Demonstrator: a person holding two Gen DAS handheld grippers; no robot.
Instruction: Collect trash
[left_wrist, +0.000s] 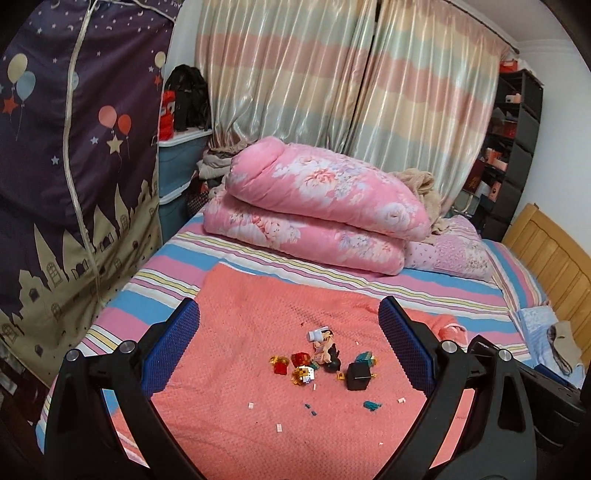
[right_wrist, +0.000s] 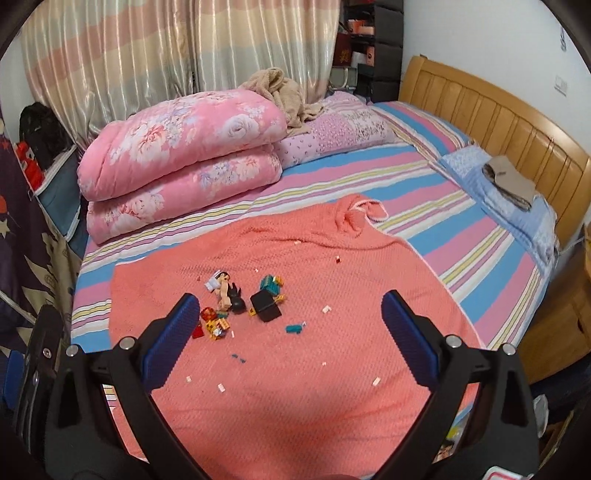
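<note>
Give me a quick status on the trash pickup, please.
Left gripper and right gripper open, empty. Toy bits scattered on blanket, untouched. Nothing in the way.

A blanket (right_wrist: 295, 369) lies spread over the near part of a bed (right_wrist: 461, 206), with a cluster of small toy pieces (right_wrist: 240, 299) near its middle and tiny bits (right_wrist: 221, 387) scattered around and in front of the cluster. Behind the blanket, a folded quilt (right_wrist: 181, 155) is stacked at the far side, a pillow (right_wrist: 332, 129) just to its right and a crumpled towel (right_wrist: 280, 92) on top between them. The headboard (right_wrist: 498, 122) stands at the right, curtains (left_wrist: 332, 81) hang behind the bed, and a fabric wardrobe (left_wrist: 74, 147) rises on the left.
</note>
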